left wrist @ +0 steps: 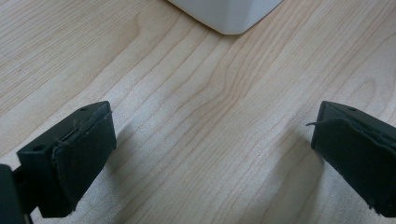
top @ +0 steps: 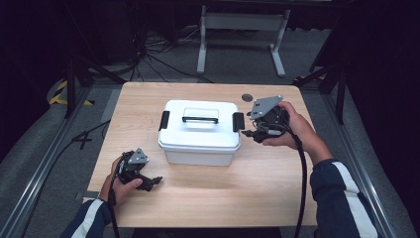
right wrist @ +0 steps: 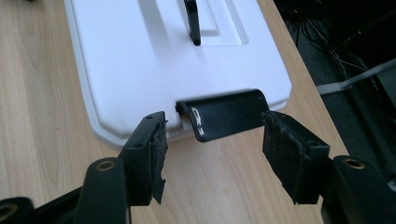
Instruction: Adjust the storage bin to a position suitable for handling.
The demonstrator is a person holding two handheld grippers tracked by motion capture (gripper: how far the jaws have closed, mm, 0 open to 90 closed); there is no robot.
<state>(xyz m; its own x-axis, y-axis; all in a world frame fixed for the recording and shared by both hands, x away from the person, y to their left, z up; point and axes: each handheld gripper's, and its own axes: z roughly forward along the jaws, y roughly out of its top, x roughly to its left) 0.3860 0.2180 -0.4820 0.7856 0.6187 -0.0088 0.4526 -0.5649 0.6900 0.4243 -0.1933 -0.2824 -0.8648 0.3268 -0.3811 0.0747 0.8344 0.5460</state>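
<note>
High view shows a white box [top: 199,133] with a black handle [top: 200,119] in the middle of the wooden table [top: 257,183]. Right gripper [top: 247,133] sits at the box's right side, jaws spread wide on either side of the black clip [right wrist: 227,115], not touching it. Left gripper [top: 157,180], at the lower left, rests low over bare wood, jaws spread wide, holding nothing.
</note>
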